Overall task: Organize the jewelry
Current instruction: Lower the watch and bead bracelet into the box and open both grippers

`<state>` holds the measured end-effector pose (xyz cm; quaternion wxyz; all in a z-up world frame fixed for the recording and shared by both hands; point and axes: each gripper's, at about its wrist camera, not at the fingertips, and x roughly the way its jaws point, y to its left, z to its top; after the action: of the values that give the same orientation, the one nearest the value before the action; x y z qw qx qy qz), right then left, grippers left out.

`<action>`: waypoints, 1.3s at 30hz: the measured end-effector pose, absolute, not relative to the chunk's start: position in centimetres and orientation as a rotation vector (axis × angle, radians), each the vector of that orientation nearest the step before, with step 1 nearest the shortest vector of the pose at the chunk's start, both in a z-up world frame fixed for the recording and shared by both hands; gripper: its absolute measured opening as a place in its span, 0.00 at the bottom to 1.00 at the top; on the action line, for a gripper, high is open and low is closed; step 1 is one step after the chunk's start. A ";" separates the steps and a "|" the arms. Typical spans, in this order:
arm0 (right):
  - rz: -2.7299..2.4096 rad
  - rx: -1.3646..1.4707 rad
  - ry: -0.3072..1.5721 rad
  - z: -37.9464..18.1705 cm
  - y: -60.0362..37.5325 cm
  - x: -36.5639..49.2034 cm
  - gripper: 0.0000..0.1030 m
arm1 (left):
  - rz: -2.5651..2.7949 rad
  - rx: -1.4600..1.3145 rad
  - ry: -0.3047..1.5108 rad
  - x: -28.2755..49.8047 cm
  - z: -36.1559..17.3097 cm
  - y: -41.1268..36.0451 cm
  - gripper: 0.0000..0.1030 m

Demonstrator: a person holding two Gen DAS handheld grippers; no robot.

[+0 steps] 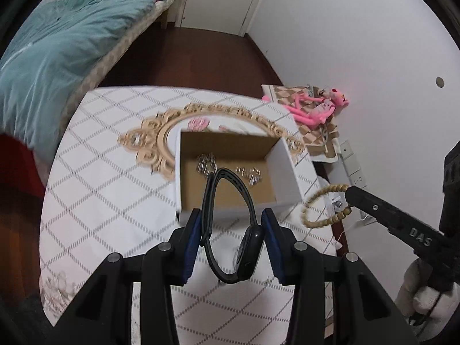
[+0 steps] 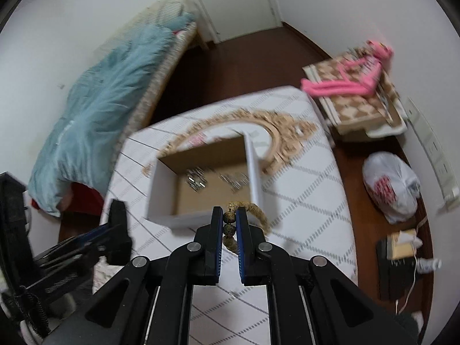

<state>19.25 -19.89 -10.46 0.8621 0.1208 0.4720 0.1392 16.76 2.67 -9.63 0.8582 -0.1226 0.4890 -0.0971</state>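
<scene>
Your left tongs (image 1: pixel 230 224) are clamped on the black watch (image 1: pixel 230 230): one pad presses the folded strap, the other the watch body, and the strap loop stands up between them. The watch hangs just short of the near wall of the box (image 1: pixel 184 178), above the table (image 1: pixel 115 172), not yet over the opening. A few small silver pieces (image 1: pixel 207 164) already lie on the box floor, and the gilt frame (image 1: pixel 152 143) sits behind the box, touching it.

The grip looks shallow and sideways. If you tilt or jolt, the strap may slide out and the watch drop onto the table rather than into the box.

Your right tongs (image 2: pixel 229 221) are closed on the bead bracelet (image 2: pixel 253 212), pinching a couple of beads, with the rest of the ring hanging to the right, near the box's near right corner. Round beads can roll between the pads, so a quick swing may free it.

Both tongs head for the same small opening. Go in together and they could collide, or nudge the box.
</scene>
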 end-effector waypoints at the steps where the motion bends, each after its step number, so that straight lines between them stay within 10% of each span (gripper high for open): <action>1: 0.311 0.254 0.985 -9.9 -19.6 19.8 0.09 | -0.206 -0.258 1.026 17.3 -9.5 2.7 0.37; 17: 0.398 0.242 1.149 -13.9 -15.9 29.3 0.09 | -0.187 -0.292 1.243 26.0 -14.5 3.1 0.45; 19: 0.418 0.254 1.173 -14.3 -15.6 29.8 0.09 | -0.163 -0.307 1.256 26.6 -14.8 3.5 0.55; 21: 0.445 0.265 1.205 -14.7 -15.3 30.2 0.09 | -0.142 -0.310 1.244 27.0 -14.5 3.9 0.88; 25: 0.466 0.287 1.302 -16.3 -15.0 31.1 0.10 | -0.113 -0.320 1.226 27.0 -13.8 4.7 0.90; 31: 0.404 0.241 1.288 -16.4 -16.1 30.4 0.63 | -0.023 -0.268 1.186 25.9 -13.1 5.8 0.98; 39: 0.149 -0.073 1.193 -17.1 -15.8 28.2 0.92 | 0.107 -0.145 1.140 23.5 -14.6 5.6 0.98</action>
<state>28.17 -15.84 -17.08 0.8242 -0.0343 0.5609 0.0701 23.48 5.59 -14.60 0.8379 -0.0687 0.5390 0.0507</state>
